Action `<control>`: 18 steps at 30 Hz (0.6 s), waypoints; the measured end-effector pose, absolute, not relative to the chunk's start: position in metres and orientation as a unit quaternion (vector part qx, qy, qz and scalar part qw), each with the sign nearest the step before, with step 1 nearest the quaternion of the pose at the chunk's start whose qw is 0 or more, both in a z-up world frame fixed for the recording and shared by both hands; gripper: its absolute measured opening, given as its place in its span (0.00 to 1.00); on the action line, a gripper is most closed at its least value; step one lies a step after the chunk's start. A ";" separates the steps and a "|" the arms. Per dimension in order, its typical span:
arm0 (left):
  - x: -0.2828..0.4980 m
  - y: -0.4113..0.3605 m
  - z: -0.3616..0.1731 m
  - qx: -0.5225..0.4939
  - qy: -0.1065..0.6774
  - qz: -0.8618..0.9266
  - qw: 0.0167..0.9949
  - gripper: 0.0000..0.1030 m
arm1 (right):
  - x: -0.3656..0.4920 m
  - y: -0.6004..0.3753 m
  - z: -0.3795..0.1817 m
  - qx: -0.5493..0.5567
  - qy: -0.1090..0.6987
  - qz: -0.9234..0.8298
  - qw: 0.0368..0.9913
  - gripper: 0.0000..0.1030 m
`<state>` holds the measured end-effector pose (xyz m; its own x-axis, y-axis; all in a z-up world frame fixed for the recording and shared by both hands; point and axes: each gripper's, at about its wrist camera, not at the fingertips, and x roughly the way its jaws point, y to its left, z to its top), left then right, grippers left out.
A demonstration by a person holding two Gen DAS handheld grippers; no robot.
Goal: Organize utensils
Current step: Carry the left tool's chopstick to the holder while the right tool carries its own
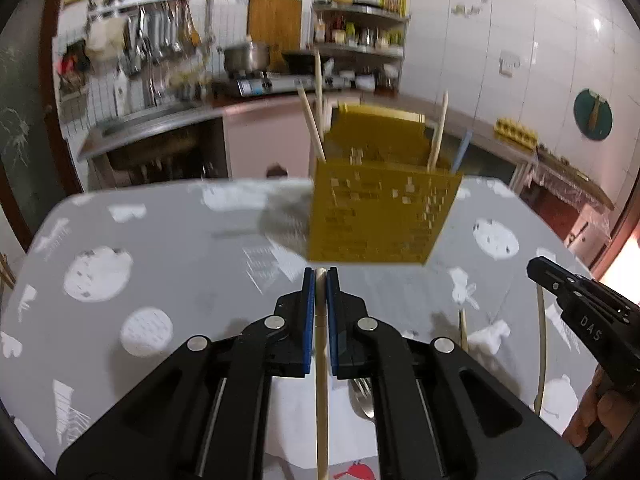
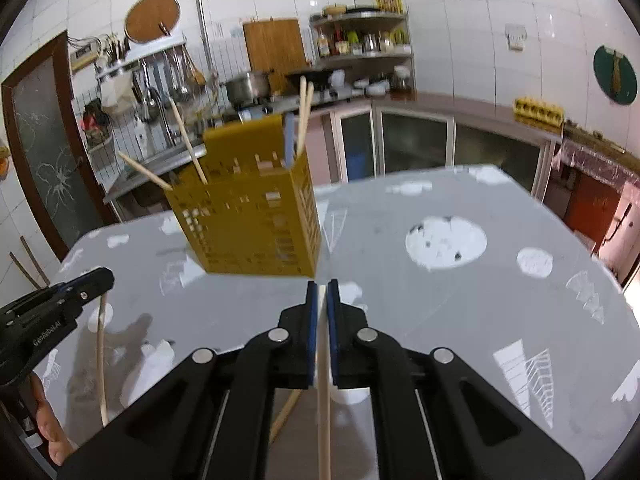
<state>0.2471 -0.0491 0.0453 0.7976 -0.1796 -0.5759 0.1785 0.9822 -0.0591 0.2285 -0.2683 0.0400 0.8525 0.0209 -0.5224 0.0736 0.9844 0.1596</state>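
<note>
A yellow perforated utensil holder (image 1: 380, 216) (image 2: 256, 208) stands on the grey patterned table (image 1: 160, 240) (image 2: 440, 312). Several wooden chopsticks and a blue handle stick out of its top. My left gripper (image 1: 320, 276) (image 2: 102, 276) is shut on a wooden chopstick (image 1: 321, 360) (image 2: 103, 360), just short of the holder. My right gripper (image 2: 322, 286) (image 1: 540, 270) is shut on another chopstick (image 2: 323, 420) (image 1: 541, 344) to the holder's right. Both sticks hang down from the jaws, above the table.
A loose chopstick (image 1: 464, 330) (image 2: 286, 416) and a metal fork (image 1: 362, 396) lie on the table under the grippers. Behind the table run a kitchen counter with a stove and pot (image 1: 246, 58), hanging ladles and a spice shelf (image 2: 362, 44).
</note>
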 end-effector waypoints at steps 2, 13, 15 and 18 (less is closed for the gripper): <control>0.241 -0.045 0.054 -0.001 0.284 -0.096 0.954 0.04 | 0.223 -0.267 0.050 0.084 0.251 -0.015 0.964 0.05; 0.216 -0.032 0.076 -0.001 0.210 -0.100 0.973 0.04 | 0.205 -0.271 0.075 0.100 0.171 -0.026 0.980 0.05; 0.215 -0.029 0.077 -0.005 0.206 -0.105 0.973 0.04 | 0.203 -0.269 0.077 0.096 0.162 -0.028 0.982 0.05; 0.211 -0.027 0.078 -0.007 0.199 -0.111 0.974 0.04 | 0.198 -0.265 0.079 0.086 0.145 -0.031 0.985 0.05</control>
